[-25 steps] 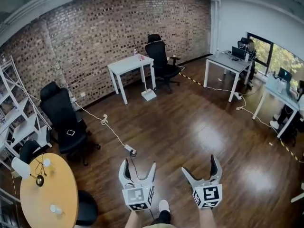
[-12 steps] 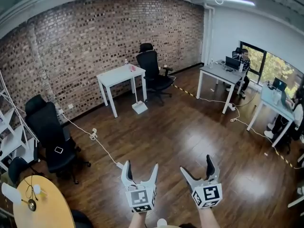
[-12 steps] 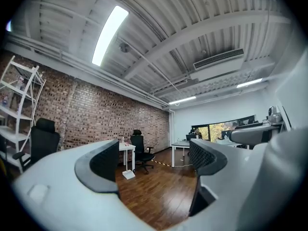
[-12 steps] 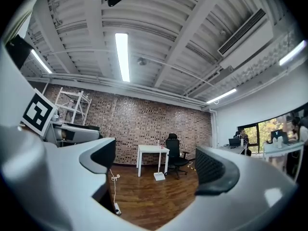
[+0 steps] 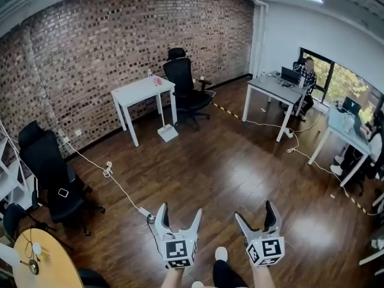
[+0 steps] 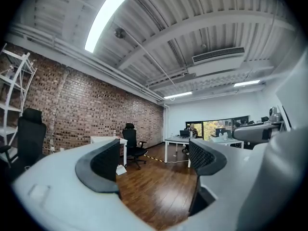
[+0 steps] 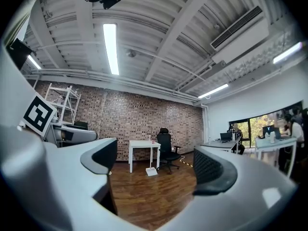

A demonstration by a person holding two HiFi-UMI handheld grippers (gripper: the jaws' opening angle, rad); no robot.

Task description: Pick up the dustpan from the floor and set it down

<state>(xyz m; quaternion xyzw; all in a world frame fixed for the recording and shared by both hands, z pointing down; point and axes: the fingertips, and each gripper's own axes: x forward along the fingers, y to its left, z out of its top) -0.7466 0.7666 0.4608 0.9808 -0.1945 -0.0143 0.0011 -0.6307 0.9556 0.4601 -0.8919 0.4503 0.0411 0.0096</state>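
The white dustpan (image 5: 167, 132) with its upright handle stands on the wooden floor beside the white table (image 5: 143, 89), far ahead of both grippers. It shows small in the left gripper view as the dustpan (image 6: 120, 169) and in the right gripper view as the dustpan (image 7: 151, 171). My left gripper (image 5: 179, 211) and right gripper (image 5: 255, 212) are held level side by side at the bottom of the head view. Both are open and have just been closing a little. Nothing is between the jaws of the left gripper (image 6: 156, 160) or the right gripper (image 7: 154, 165).
A black office chair (image 5: 183, 80) stands right of the white table. Another black chair (image 5: 51, 167) is at the left. A cable with a plug block (image 5: 144, 212) crosses the floor in front of my left gripper. Grey desks (image 5: 276, 89) with a seated person (image 5: 306, 71) line the right side.
The whole view has moved forward across the room: the white table, chair and dustpan are nearer and lower in the head view. Both grippers travelled along with it, and their jaws stand slightly narrower.
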